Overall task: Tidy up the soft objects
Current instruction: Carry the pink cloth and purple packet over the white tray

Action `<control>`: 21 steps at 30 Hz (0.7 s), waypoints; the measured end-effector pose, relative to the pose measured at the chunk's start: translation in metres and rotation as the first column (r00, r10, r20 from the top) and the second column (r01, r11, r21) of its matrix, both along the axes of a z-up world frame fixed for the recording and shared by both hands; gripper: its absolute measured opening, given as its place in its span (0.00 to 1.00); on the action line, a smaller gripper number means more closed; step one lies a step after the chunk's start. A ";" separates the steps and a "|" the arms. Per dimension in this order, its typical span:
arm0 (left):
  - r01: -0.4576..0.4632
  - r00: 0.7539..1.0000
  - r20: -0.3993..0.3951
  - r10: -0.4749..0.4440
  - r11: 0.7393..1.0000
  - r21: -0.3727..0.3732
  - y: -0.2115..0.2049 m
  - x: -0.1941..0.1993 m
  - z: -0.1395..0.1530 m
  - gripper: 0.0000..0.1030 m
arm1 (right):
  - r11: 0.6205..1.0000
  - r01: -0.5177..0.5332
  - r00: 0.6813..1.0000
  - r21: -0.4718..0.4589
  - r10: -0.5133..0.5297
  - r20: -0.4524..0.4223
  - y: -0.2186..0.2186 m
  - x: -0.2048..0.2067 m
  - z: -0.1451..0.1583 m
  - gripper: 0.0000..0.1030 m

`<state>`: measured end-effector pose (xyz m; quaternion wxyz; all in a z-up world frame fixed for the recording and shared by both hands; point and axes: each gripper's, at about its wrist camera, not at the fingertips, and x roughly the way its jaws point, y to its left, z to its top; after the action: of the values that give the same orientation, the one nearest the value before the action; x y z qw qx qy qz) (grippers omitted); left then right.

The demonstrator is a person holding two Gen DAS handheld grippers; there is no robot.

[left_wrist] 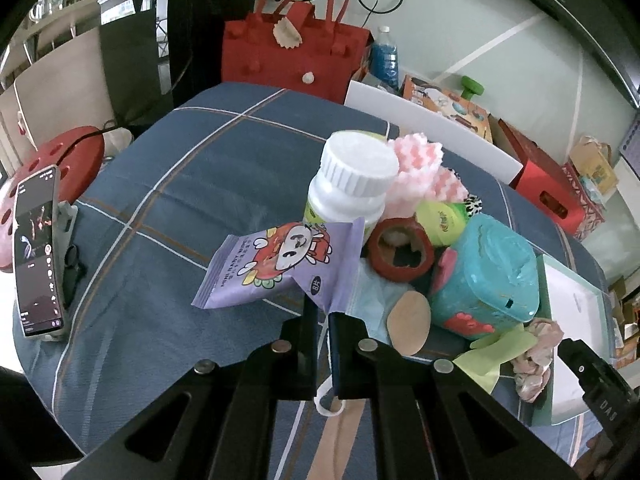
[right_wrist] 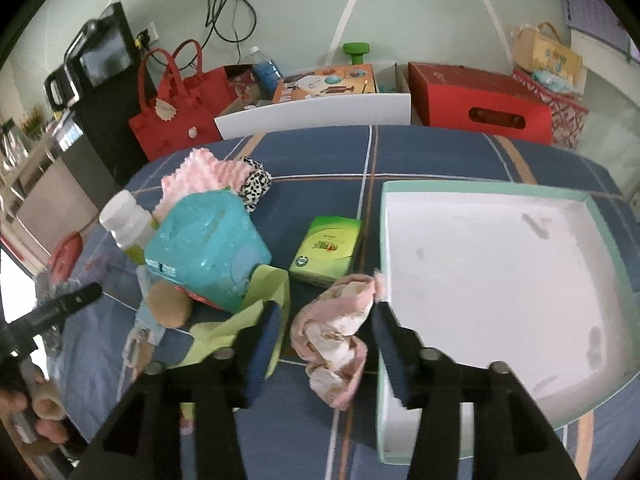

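My left gripper is shut on the corner of a purple snack packet, held above the blue plaid cloth. Behind it lie a white bottle, a red tape roll, a teal wipes pack, a pink-white sponge cloth and a green cloth. My right gripper is open around a crumpled pink cloth lying beside the white tray. The pink cloth also shows in the left wrist view. The green cloth lies by my right gripper's left finger.
A phone on a stand stands at the left. A green box lies in the middle. A red bag, a white board and red boxes line the far edge. A leopard-print item lies behind the wipes.
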<state>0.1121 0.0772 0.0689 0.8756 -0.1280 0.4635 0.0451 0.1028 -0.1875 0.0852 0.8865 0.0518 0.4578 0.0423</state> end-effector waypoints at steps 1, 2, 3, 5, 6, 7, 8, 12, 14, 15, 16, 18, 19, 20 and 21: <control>0.002 1.000 -0.001 -0.002 1.000 0.001 -0.001 0.000 0.000 0.04 | 1.000 -0.009 1.000 0.000 0.009 -0.006 0.002 0.000 -0.001 0.52; 0.002 1.000 -0.002 -0.002 1.000 0.001 -0.001 0.000 0.000 0.04 | 1.000 -0.015 1.000 -0.002 0.015 -0.013 0.003 0.001 -0.003 0.52; 0.006 1.000 -0.004 -0.006 1.000 0.002 -0.001 0.001 -0.001 0.04 | 1.000 -0.021 0.999 -0.007 0.021 -0.025 0.005 0.002 -0.006 0.52; 0.005 1.000 -0.009 -0.005 1.000 0.004 -0.002 0.001 -0.002 0.04 | 0.999 -0.025 0.998 -0.021 0.024 -0.054 0.007 0.003 -0.014 0.52; 0.003 1.000 -0.010 -0.003 1.000 0.004 -0.002 0.001 -0.002 0.04 | 0.999 -0.028 0.998 -0.020 0.027 -0.065 0.007 0.004 -0.017 0.52; 0.001 1.000 -0.012 -0.001 1.000 0.004 -0.001 0.001 -0.003 0.04 | 0.999 -0.032 0.997 -0.015 0.031 -0.074 0.008 0.004 -0.019 0.52; 0.001 1.000 -0.013 -0.001 1.000 0.003 -0.002 0.001 -0.003 0.04 | 0.999 -0.035 0.996 -0.014 0.034 -0.080 0.009 0.004 -0.021 0.52; 0.004 1.000 -0.017 -0.004 1.000 0.004 -0.002 0.002 -0.005 0.04 | 0.998 -0.053 0.993 -0.024 0.050 -0.109 0.014 0.006 -0.030 0.52; 0.006 1.000 -0.019 -0.006 1.000 0.004 -0.003 0.003 -0.005 0.04 | 0.998 -0.046 0.991 -0.032 0.042 -0.131 0.013 0.008 -0.036 0.51; 0.007 1.000 -0.021 -0.007 1.000 0.005 -0.004 0.003 -0.006 0.04 | 0.998 -0.045 0.991 -0.045 0.039 -0.131 0.013 0.009 -0.039 0.48; 0.009 1.000 -0.023 -0.009 1.000 0.007 -0.005 0.004 -0.006 0.04 | 0.997 -0.048 0.991 -0.056 0.040 -0.129 0.014 0.008 -0.039 0.47; 0.011 1.000 -0.026 -0.011 1.000 0.009 -0.006 0.004 -0.007 0.04 | 0.996 -0.050 0.991 -0.071 0.041 -0.126 0.016 0.009 -0.040 0.41; 0.012 1.000 -0.028 -0.011 1.000 0.009 -0.007 0.005 -0.008 0.04 | 0.996 -0.052 0.991 -0.073 0.042 -0.130 0.016 0.009 -0.041 0.35; 0.012 1.000 -0.029 -0.011 1.000 0.009 -0.007 0.005 -0.009 0.04 | 0.996 -0.051 0.989 -0.073 0.040 -0.141 0.016 0.010 -0.044 0.33; 0.012 0.999 -0.030 -0.012 1.000 0.009 -0.007 0.005 -0.009 0.04 | 0.996 -0.047 0.989 -0.070 0.037 -0.147 0.015 0.010 -0.047 0.28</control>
<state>0.1174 0.0704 0.0597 0.8694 -0.1206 0.4771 0.0437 0.1132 -0.1722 0.0383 0.8511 0.0124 0.5234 0.0401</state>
